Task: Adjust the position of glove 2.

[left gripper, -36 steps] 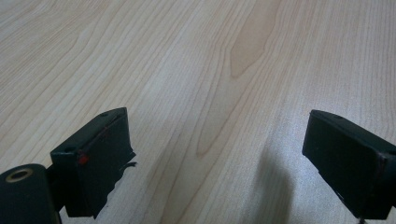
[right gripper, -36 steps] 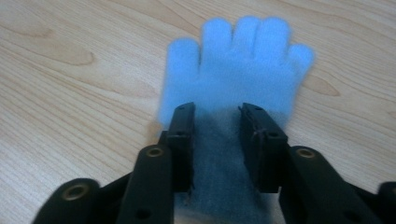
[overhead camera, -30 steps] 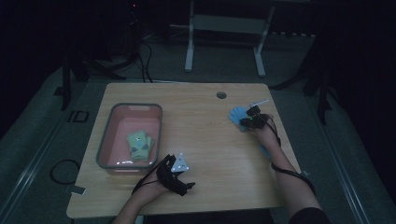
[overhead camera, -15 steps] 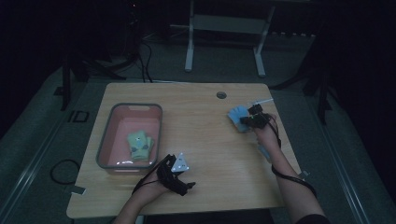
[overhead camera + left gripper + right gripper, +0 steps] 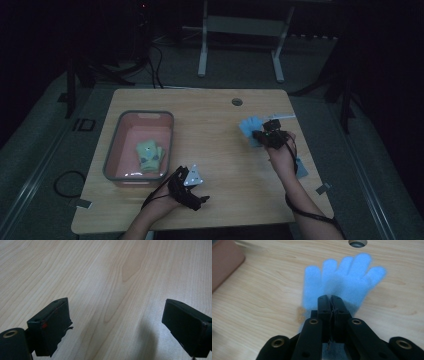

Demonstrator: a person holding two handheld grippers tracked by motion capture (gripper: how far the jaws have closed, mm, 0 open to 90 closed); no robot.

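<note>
A light blue glove (image 5: 342,282) lies flat on the wooden table, its fingers spread toward the far edge. My right gripper (image 5: 330,300) is shut on the glove's cuff end, jaws pressed together. From above, the glove (image 5: 248,126) is at the table's right side, just left of the right gripper (image 5: 261,135). Near the front edge, my left gripper (image 5: 200,197) is open over bare wood. Its jaws (image 5: 115,315) stand wide apart with nothing between them.
A pink bin with a grey rim (image 5: 112,150) stands at the left and holds a folded green item (image 5: 149,154). Another blue piece (image 5: 301,167) lies by the right forearm. A cable hole (image 5: 237,102) sits near the table's far edge.
My right gripper and the blue glove have shifted slightly left and toward the person. The left gripper has stayed where it was.
</note>
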